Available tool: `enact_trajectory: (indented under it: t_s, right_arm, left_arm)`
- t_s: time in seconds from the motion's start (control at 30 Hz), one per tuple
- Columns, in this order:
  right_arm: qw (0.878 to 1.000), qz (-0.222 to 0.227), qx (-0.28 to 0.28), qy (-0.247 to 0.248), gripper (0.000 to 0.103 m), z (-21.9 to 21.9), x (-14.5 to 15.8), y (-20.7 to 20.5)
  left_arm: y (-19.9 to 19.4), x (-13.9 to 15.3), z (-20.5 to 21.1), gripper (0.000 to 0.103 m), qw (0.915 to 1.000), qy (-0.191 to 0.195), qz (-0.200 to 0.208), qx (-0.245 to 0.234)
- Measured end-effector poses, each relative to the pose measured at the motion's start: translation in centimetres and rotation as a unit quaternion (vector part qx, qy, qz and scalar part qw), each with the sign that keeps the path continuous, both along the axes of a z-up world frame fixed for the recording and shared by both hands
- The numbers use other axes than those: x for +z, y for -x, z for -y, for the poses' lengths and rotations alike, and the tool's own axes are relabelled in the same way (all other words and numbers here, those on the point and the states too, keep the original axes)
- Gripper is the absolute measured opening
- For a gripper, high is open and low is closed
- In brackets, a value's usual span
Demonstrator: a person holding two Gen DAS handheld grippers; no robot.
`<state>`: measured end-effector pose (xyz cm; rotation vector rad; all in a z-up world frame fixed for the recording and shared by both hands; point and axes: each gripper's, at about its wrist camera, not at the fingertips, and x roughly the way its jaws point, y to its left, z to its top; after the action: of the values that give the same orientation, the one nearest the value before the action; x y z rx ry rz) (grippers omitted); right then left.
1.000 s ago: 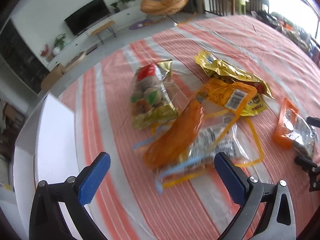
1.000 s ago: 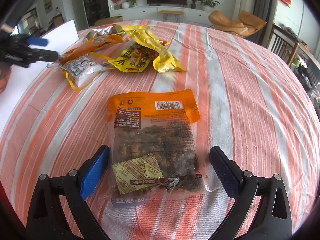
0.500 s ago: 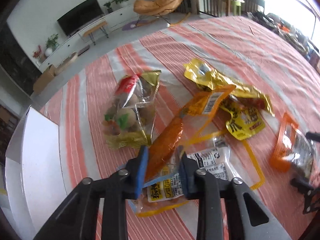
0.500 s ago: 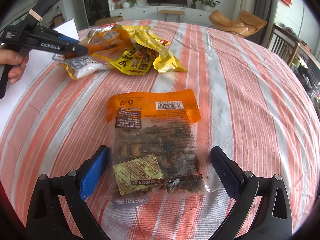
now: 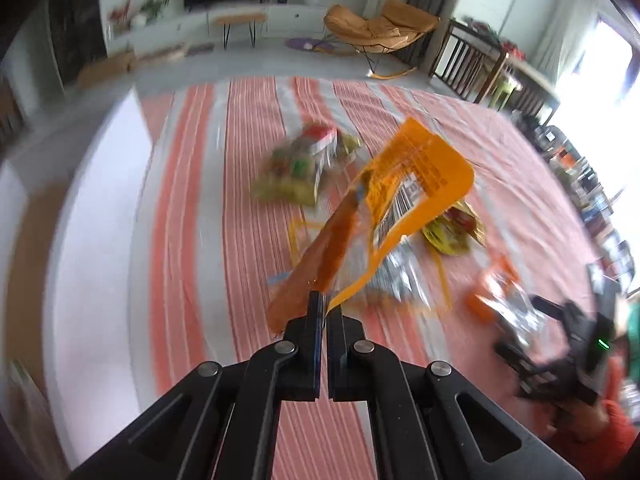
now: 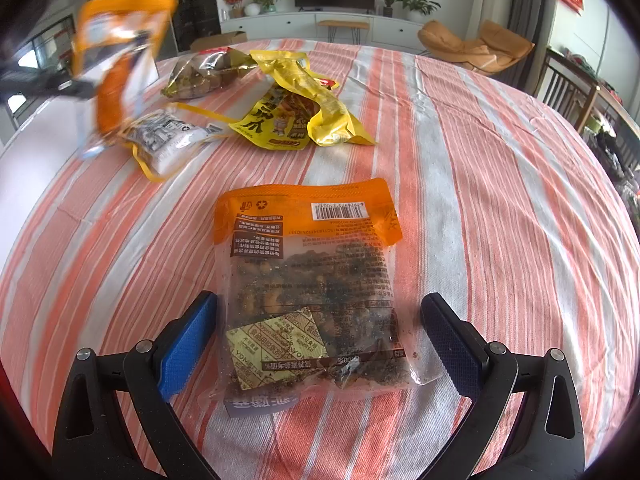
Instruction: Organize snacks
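- Left gripper (image 5: 323,312) is pinched tight on the lower edge of an orange pouch (image 5: 404,196), blue pads pressed together with only the film between them.
- Pouch hangs lifted off the striped cloth (image 5: 192,216), its barcode end tilted up and away; the right view shows it blurred in the air at upper left (image 6: 120,56).
- Under it lie a clear packet (image 6: 168,142) with yellow edging, a yellow bag (image 6: 296,108) and a gold bag (image 6: 200,74), close together.
- Right gripper (image 6: 320,344) stands spread wide, jaws apart on either side of a second pouch (image 6: 308,280) with an orange top.
- Second pouch lies flat on the cloth, barcode end away; neither pad touches it.
- White board (image 5: 84,240) lies just left of the cloth.
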<state>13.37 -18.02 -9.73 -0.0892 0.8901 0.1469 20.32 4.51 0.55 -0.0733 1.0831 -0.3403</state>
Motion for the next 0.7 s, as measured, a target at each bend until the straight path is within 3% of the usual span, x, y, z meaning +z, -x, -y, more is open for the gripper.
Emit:
enact_trajectory:
  t_s: [0.13,0.23,0.3,0.33,0.37,0.43,0.7]
  right_arm:
    - [1.000,0.000,0.000,0.000,0.102,0.0,0.0,0.0]
    - [1.000,0.000,0.000,0.000,0.102,0.0,0.0,0.0]
    - [1.000,0.000,0.001,0.000,0.102,0.0,0.0,0.0]
    - [1.000,0.000,0.001,0.000,0.102,0.0,0.0,0.0]
    - [1.000,0.000,0.001,0.000,0.102,0.0,0.0,0.0]
    - [1.000,0.000,0.001,0.000,0.102,0.0,0.0,0.0]
    - [1.000,0.000,0.002,0.000,0.102,0.0,0.0,0.0]
  left_arm:
    - [2.6,-2.1,-2.9,0.003,0.9947,0.083,-0.055,0.025]
    - [2.6,-2.9,-5.0,0.011,0.9883,0.126,-0.066,0.055]
    - [2.0,-3.2,-6.6,0.016,0.9873,0.111,-0.062,0.096]
    - [1.6,-3.4,-7.0,0.028,0.9881,0.091,-0.060,0.108]
    - [1.4,-3.5,-7.3,0.049,0.9886,0.074,-0.059,0.117]
    - [0.8,-3.9,-7.7,0.069,0.9892,0.045,-0.053,0.129]
    - [-3.4,-6.7,-5.6,0.073,0.9886,0.038,-0.064,0.131]
